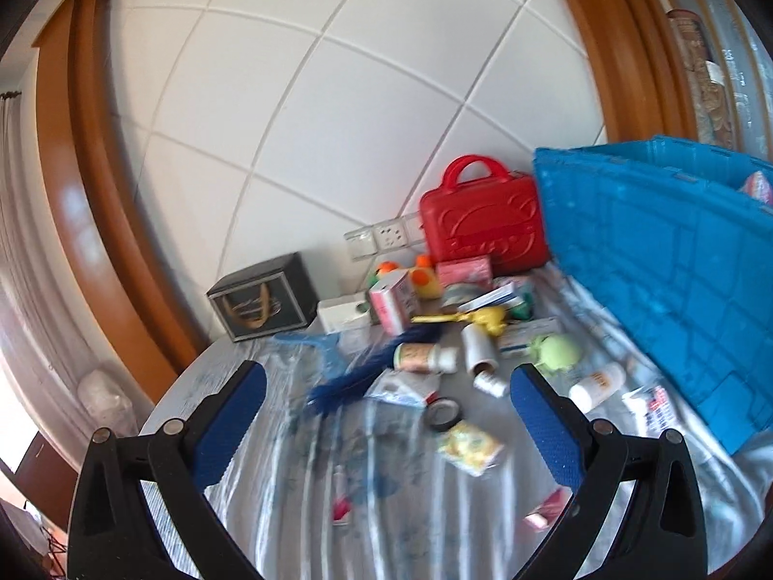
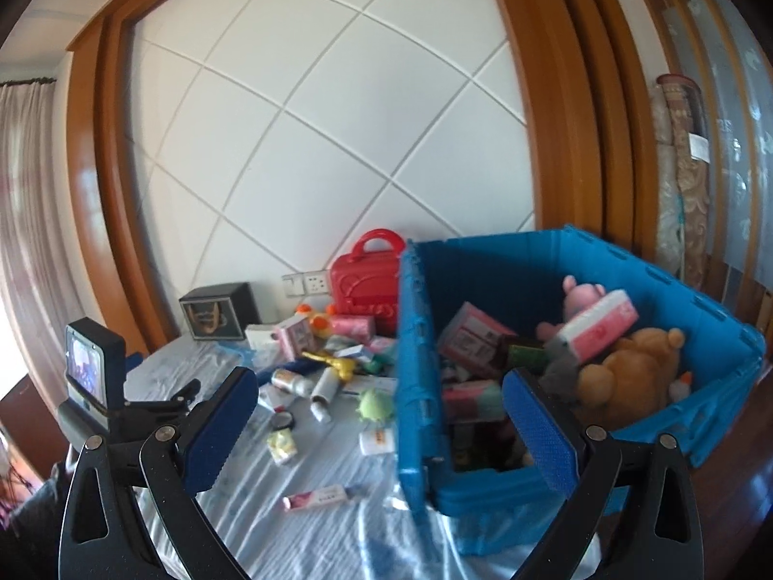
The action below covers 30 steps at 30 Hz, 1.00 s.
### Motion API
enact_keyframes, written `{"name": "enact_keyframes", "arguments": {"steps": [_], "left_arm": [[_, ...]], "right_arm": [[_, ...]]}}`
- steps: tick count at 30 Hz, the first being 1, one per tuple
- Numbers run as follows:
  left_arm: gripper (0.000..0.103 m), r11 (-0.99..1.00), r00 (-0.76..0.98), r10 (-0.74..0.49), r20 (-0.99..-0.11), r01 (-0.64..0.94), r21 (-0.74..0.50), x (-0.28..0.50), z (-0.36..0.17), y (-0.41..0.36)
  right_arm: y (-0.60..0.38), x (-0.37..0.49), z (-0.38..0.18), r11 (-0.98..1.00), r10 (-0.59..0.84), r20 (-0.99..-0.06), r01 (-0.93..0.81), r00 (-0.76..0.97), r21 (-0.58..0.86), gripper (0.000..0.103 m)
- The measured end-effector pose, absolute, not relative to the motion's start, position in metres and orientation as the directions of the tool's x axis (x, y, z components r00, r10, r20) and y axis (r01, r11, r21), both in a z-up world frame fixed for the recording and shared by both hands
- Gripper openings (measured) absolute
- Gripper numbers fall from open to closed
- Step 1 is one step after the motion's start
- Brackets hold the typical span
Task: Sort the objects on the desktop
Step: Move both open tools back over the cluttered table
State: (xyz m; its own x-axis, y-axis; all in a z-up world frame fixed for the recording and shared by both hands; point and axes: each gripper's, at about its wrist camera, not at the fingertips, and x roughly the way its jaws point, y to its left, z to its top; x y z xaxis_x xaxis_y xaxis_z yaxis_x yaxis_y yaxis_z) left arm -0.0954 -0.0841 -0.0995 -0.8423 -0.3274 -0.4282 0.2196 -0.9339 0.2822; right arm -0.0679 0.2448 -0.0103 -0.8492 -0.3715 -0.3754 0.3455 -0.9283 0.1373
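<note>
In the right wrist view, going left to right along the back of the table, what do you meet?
Black box → wall socket → red case → blue crate, with a brown teddy bear inside.

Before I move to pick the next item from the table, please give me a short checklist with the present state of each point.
1. Left gripper open, holding nothing: ok.
2. Right gripper open, holding nothing: ok.
3. Blue crate open with room on top: ok.
4. Loose items left on the table, such as the green plush: ok.
5. Image sharp enough to aim: not ok, left view blurred.
</note>
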Motion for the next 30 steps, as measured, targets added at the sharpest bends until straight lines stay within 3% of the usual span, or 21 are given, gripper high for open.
{"name": "enact_keyframes", "arguments": {"steps": [6,12,20,30], "left_arm": [[0.103,-0.922,-0.822,-0.355,-0.446,0.230,0.311,-0.098,-0.111,-0.144],[0.103,-0.913,-0.828,-0.312,-0.465,0.126,0.389,-0.116,-0.140,-0.182],[0.103,-0.949,-0.796,-0.229,-0.560,0.056,0.310,-0.183,-0.180,-0.212],[0.103,-0.974,-0.731,-0.176,-0.659,0.032,0.225,-0.274,-0.231,-0.195]], "right_arm": [[0.162,-0.110,-0.054,-0.918,-0.386,-0.515,0.375,-0.765,0.131,0.103],[0.109,-0.159,-0.117,-0.945,-0.317,-0.648,0.291,-0.693,0.151,0.103],[0.096,-0.200,-0.163,-0.968,-0.241,-0.731,0.208,-0.639,0.137,0.103],[0.073,-0.282,-0.182,-0.944,-0.268,-0.751,0.319,-0.604,0.080,0.103]]}}
